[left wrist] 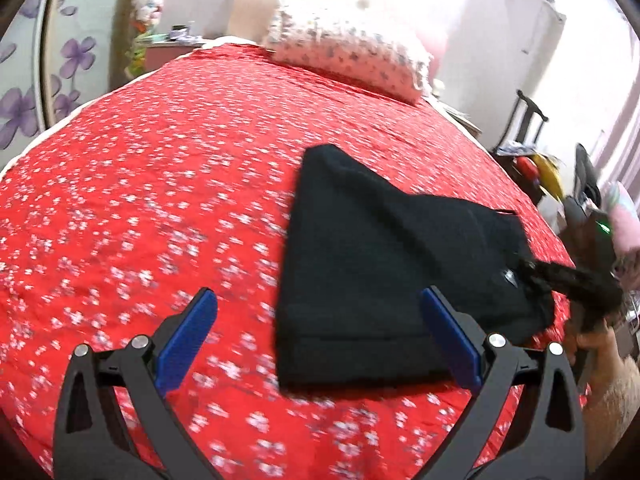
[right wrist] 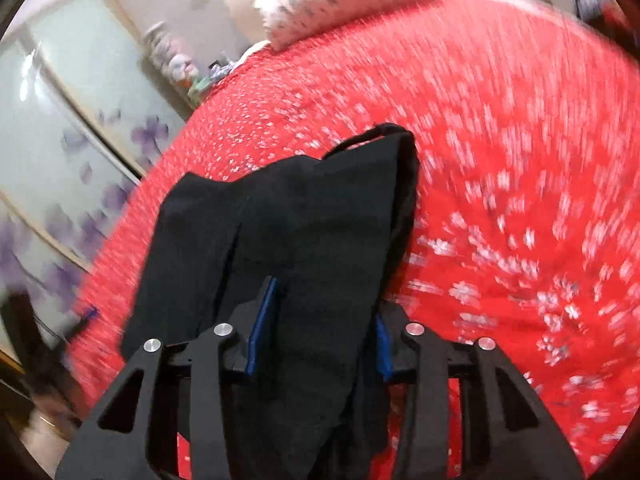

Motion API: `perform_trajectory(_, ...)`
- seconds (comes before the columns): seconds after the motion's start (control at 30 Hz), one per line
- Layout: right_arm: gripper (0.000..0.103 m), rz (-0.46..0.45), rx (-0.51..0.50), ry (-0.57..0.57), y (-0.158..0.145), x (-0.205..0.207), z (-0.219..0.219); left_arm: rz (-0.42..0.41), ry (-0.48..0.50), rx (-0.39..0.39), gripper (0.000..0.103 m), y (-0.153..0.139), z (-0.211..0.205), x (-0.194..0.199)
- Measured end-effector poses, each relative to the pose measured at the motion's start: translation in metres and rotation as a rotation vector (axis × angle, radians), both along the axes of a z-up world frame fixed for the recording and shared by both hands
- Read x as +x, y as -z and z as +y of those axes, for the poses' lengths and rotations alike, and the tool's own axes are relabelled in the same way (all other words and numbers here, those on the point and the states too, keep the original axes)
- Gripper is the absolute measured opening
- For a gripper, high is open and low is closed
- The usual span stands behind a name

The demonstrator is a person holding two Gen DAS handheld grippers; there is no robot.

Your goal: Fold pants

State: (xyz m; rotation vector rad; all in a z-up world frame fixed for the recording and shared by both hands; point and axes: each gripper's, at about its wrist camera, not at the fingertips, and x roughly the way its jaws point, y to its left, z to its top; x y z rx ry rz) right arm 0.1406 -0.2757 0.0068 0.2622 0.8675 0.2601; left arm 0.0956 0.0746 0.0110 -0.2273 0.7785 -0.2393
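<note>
Black pants (left wrist: 360,264) lie partly folded on a red flowered bedspread (left wrist: 160,200). My left gripper (left wrist: 320,332) is open and empty, hovering just above the near edge of the pants. My right gripper (right wrist: 324,320) has black cloth of the pants (right wrist: 288,216) running between its blue pads, with the jaws partly closed on it. In the left wrist view the right gripper (left wrist: 560,280) holds the right corner of the pants, lifted and stretched off the bed.
A flowered pillow (left wrist: 348,56) lies at the head of the bed. A wardrobe with purple flower panels (right wrist: 60,140) stands to the left. A nightstand (left wrist: 168,48) and clutter (left wrist: 540,168) flank the bed. A person's hand (left wrist: 608,368) shows at the right.
</note>
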Motion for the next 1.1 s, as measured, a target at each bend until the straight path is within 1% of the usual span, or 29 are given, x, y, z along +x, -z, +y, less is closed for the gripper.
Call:
perform_trajectory(0.03, 0.043, -0.040, -0.078, -0.012, -0.007, -0.006, 0.013, 0.003, -0.011, -0.004, 0.101, 0.000, 0.005, 0.002)
perform_trajectory(0.07, 0.043, -0.066, -0.127, -0.022, -0.011, -0.009, 0.022, 0.005, -0.020, -0.006, 0.101, -0.001, 0.008, 0.004)
perform_trajectory(0.1, 0.043, -0.108, -0.214, -0.038, -0.015, -0.016, 0.035, 0.009, -0.029, -0.008, 0.101, 0.000, 0.010, 0.006)
perform_trajectory(0.13, 0.043, -0.131, -0.268, -0.050, -0.016, -0.020, 0.044, 0.012, -0.036, -0.007, 0.101, 0.000, 0.012, 0.007)
perform_trajectory(0.23, 0.043, -0.230, -0.501, -0.105, -0.017, -0.034, 0.079, 0.029, -0.050, -0.007, 0.101, 0.004, 0.014, 0.011)
perform_trajectory(0.27, 0.043, -0.259, -0.564, -0.122, -0.017, -0.038, 0.090, 0.034, -0.052, -0.006, 0.101, 0.006, 0.014, 0.011)
perform_trajectory(0.33, 0.043, -0.313, -0.696, -0.156, -0.011, -0.047, 0.105, 0.045, -0.055, -0.006, 0.101, 0.009, 0.013, 0.014)
perform_trajectory(0.4, 0.042, -0.343, -0.769, -0.180, -0.008, -0.048, 0.113, 0.054, -0.058, -0.006, 0.101, 0.013, 0.012, 0.015)
perform_trajectory(0.43, 0.042, -0.352, -0.788, -0.190, -0.006, -0.050, 0.115, 0.057, -0.058, -0.004, 0.101, 0.013, 0.012, 0.016)
perform_trajectory(0.47, 0.043, -0.340, -0.759, -0.186, -0.006, -0.048, 0.113, 0.059, -0.060, -0.001, 0.101, 0.014, 0.012, 0.016)
perform_trajectory(0.53, 0.043, -0.250, -0.568, -0.141, -0.011, -0.033, 0.087, 0.068, -0.059, 0.001, 0.101, 0.016, 0.012, 0.019)
perform_trajectory(0.6, 0.041, -0.123, -0.300, -0.079, -0.009, -0.014, 0.047, 0.088, -0.049, -0.022, 0.101, 0.017, 0.013, 0.025)
perform_trajectory(0.63, 0.038, -0.050, -0.098, -0.035, -0.002, -0.004, 0.016, 0.102, -0.038, -0.046, 0.101, 0.017, 0.014, 0.030)
perform_trajectory(0.67, 0.035, -0.025, -0.002, -0.014, 0.002, -0.002, 0.001, 0.119, -0.024, -0.074, 0.101, 0.017, 0.016, 0.036)
perform_trajectory(0.7, 0.034, 0.000, 0.109, 0.011, 0.009, 0.000, -0.014, 0.146, -0.012, -0.115, 0.101, 0.018, 0.019, 0.045)
perform_trajectory(0.73, 0.034, 0.003, 0.136, 0.015, 0.012, -0.001, -0.018, 0.167, 0.001, -0.154, 0.101, 0.019, 0.021, 0.053)
perform_trajectory(0.77, 0.034, -0.003, 0.135, 0.014, 0.013, -0.003, -0.018, 0.192, 0.016, -0.199, 0.101, 0.020, 0.024, 0.063)
perform_trajectory(0.8, 0.034, -0.014, 0.115, 0.010, 0.013, -0.004, -0.015, 0.224, 0.026, -0.231, 0.100, 0.022, 0.026, 0.075)
perform_trajectory(0.83, 0.034, -0.024, 0.093, 0.006, 0.011, -0.004, -0.012, 0.248, 0.028, -0.250, 0.098, 0.024, 0.028, 0.084)
perform_trajectory(0.9, 0.034, -0.022, 0.098, 0.007, 0.011, -0.002, -0.011, 0.291, 0.040, -0.305, 0.094, 0.028, 0.028, 0.101)
perform_trajectory(0.93, 0.034, -0.018, 0.107, 0.006, 0.012, -0.001, -0.013, 0.308, 0.053, -0.327, 0.087, 0.030, 0.026, 0.107)
perform_trajectory(0.97, 0.034, -0.017, 0.115, 0.006, 0.012, -0.001, -0.014, 0.326, 0.072, -0.350, 0.084, 0.033, 0.023, 0.114)
perform_trajectory(1.03, 0.034, -0.016, 0.130, 0.009, 0.014, -0.002, -0.016, 0.353, 0.096, -0.357, 0.083, 0.038, 0.014, 0.120)
perform_trajectory(1.1, 0.034, -0.015, 0.146, 0.012, 0.017, -0.005, -0.019, 0.385, 0.120, -0.370, 0.076, 0.045, 0.004, 0.124)
